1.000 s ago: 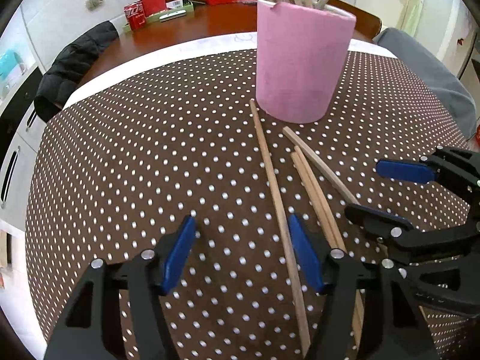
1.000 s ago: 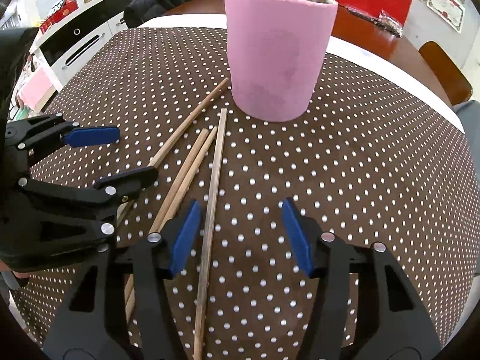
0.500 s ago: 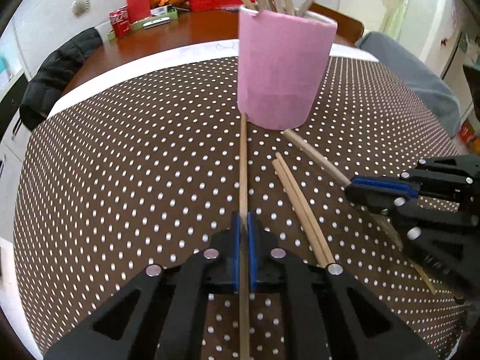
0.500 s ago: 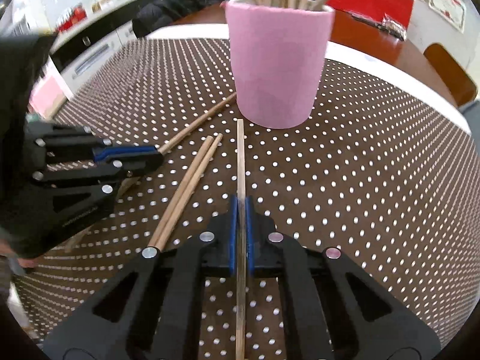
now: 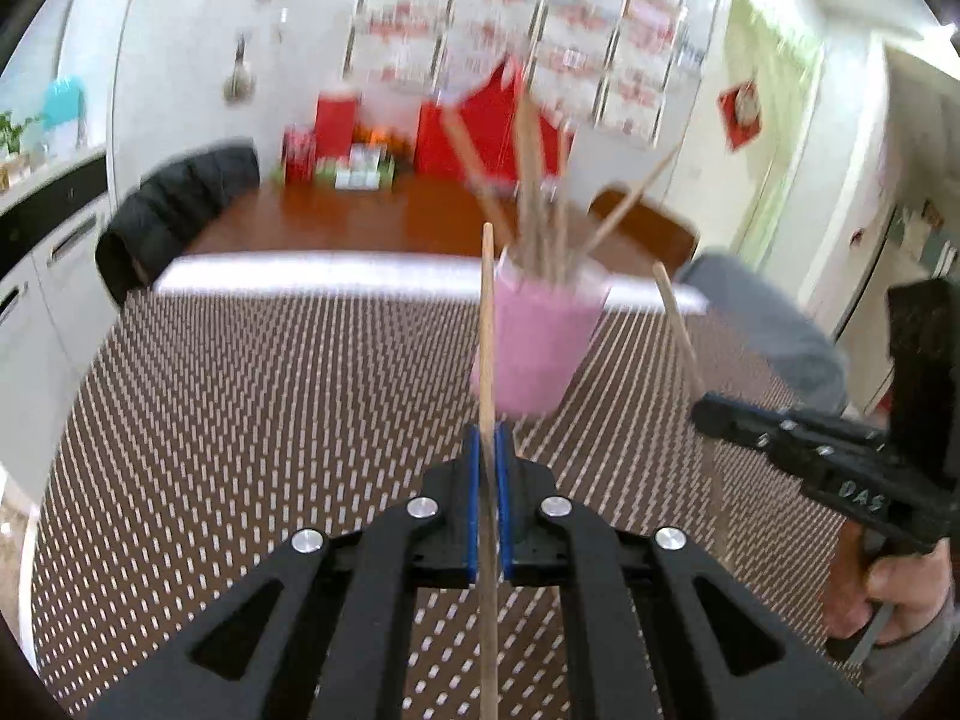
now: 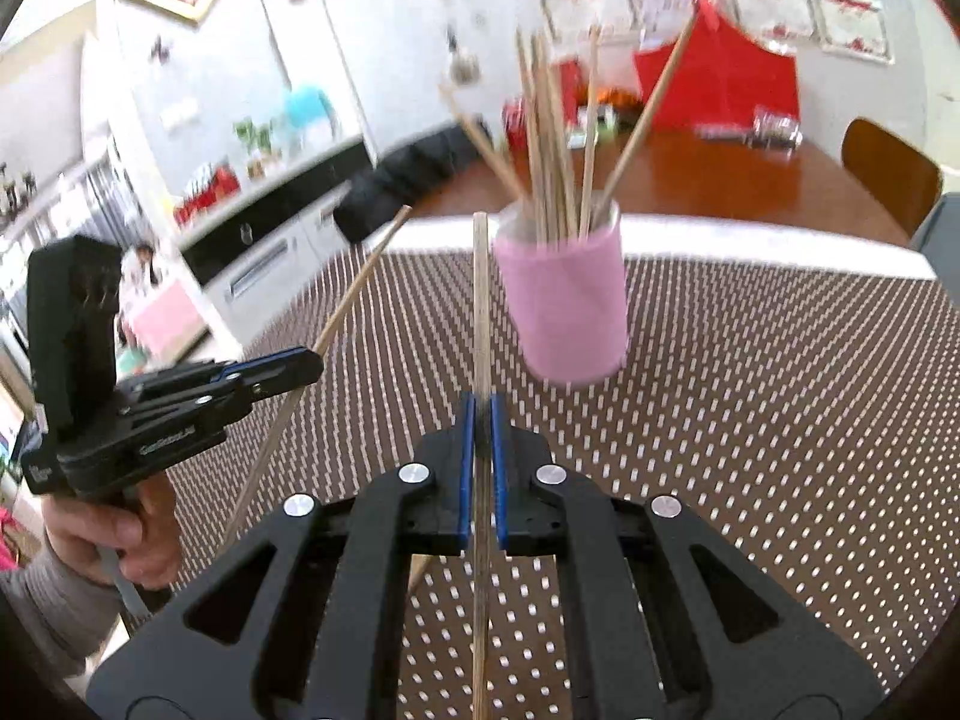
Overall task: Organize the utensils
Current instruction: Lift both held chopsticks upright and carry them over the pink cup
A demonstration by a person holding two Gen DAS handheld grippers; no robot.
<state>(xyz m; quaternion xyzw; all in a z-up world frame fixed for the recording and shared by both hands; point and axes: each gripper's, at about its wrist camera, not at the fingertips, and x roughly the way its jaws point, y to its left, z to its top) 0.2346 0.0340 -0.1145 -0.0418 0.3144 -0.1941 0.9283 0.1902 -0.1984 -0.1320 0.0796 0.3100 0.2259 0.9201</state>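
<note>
A pink cup (image 5: 540, 348) (image 6: 567, 312) stands on the brown dotted tablecloth (image 5: 252, 420) with several wooden chopsticks upright in it. My left gripper (image 5: 489, 438) is shut on one chopstick (image 5: 486, 312), held clear of the cloth with its tip level with the cup's rim. My right gripper (image 6: 482, 408) is shut on another chopstick (image 6: 480, 288), which also points up beside the cup. Each wrist view shows the other tool: the right gripper (image 5: 708, 411) with its chopstick (image 5: 678, 324), and the left gripper (image 6: 306, 366) with its chopstick (image 6: 360, 288).
A hand (image 6: 120, 534) (image 5: 900, 588) grips each tool's handle. A short piece of another stick (image 6: 420, 570) shows on the cloth under my right gripper. Beyond the cloth lie a wooden table (image 5: 360, 222) with red boxes, a black jacket (image 5: 174, 204) on a chair, and cabinets (image 6: 264, 258).
Both grippers went from open over the lying chopsticks to shut on one each. They then lifted the sticks off the cloth and tipped upward, so the cup looks farther away.
</note>
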